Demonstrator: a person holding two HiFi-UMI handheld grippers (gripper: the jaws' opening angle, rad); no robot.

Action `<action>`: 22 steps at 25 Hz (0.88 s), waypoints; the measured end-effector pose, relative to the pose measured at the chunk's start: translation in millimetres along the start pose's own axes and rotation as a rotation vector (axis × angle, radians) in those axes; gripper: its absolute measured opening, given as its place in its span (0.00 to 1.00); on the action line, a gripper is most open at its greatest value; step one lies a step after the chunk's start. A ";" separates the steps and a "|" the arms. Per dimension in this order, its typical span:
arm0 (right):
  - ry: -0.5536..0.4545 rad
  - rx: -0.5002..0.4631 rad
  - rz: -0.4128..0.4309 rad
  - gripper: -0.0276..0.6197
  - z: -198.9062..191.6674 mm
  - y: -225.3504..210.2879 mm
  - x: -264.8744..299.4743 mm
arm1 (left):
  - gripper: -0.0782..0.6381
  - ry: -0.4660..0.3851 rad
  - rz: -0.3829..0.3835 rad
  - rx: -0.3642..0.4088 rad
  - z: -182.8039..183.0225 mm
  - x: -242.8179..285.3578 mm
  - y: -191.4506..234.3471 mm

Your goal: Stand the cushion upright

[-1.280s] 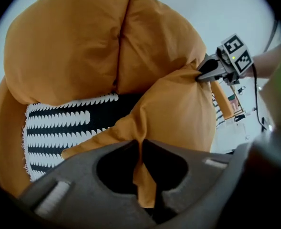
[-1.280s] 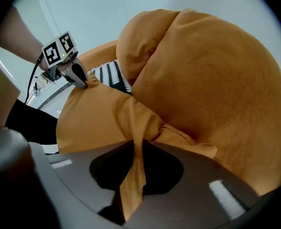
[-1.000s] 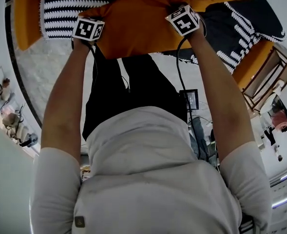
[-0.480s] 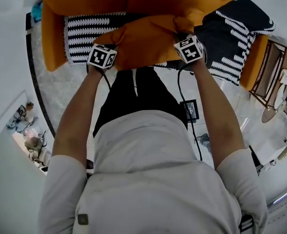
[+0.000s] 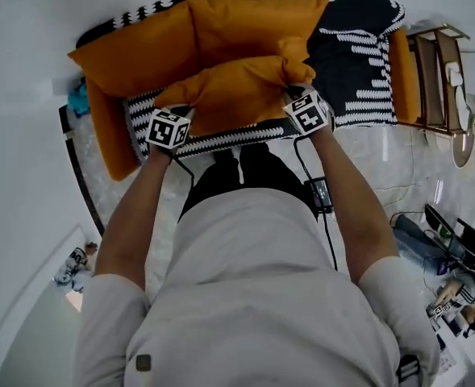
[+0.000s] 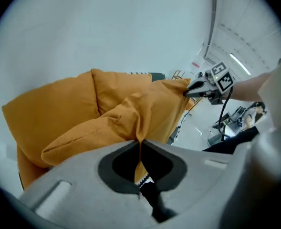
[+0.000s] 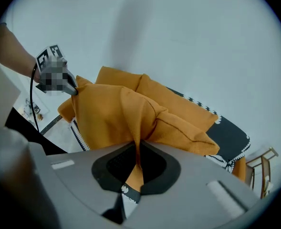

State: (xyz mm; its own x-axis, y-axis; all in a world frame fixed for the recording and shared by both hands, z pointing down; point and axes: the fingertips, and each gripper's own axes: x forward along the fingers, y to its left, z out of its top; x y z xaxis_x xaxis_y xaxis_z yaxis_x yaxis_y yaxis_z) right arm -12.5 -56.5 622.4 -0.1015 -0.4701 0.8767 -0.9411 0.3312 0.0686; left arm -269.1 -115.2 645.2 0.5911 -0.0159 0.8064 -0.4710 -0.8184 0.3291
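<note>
The left gripper has its jaws shut on a thin pinch of cloth at one near corner of the soft orange square cushion. The right gripper does the same at the other near corner, jaws shut on a thin fold too. So the cushion hangs stretched between the two. It is over the front edge of the table (really a black sofa seat w/ white zigzag stripes). It sits just in front of two more big orange cushions that lean along the back edge.

What could go wrong: each grip is only a bit of cloth, not the fat stuffing. I think the cloth could slip out if pulled hard, & the cushion would flop flat. It's soft & saggy in the middle, so it may fold over, or slide off the front edge, instead of standing. If one side is let go first, it'd prob. tip sideways. It likely needs the back cushions to lean on.

Hard to see: the cushion's bottom is hidden by its own bulk, so I can't tell if it touches the table yet. In the head view the marker cubes cover the jaws. The orange side pad at the left edge is partly behind the person's arm. The wooden rack past the right edge is small & bent by the lens.
</note>
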 end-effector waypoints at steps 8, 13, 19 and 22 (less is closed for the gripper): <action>-0.038 0.087 -0.107 0.07 -13.2 2.9 -64.0 | 0.12 -0.002 -0.072 0.161 38.0 -25.9 -26.7; -0.051 0.161 -0.157 0.07 -56.3 -14.5 -111.6 | 0.12 0.000 -0.127 0.284 71.0 -19.3 -76.6; -0.064 0.220 -0.186 0.07 -110.0 -40.4 -152.8 | 0.12 0.005 -0.169 0.370 97.2 4.0 -137.3; -0.072 0.251 -0.196 0.07 -144.7 -59.4 -173.7 | 0.12 0.015 -0.177 0.401 107.7 19.3 -176.4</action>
State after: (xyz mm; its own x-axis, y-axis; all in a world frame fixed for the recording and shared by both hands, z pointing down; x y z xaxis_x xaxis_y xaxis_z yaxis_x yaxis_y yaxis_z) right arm 107.7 123.8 534.9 0.0755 -0.5647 0.8219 -0.9942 0.0210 0.1057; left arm -104.0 -33.0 549.8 0.6291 0.1510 0.7625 -0.0700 -0.9660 0.2490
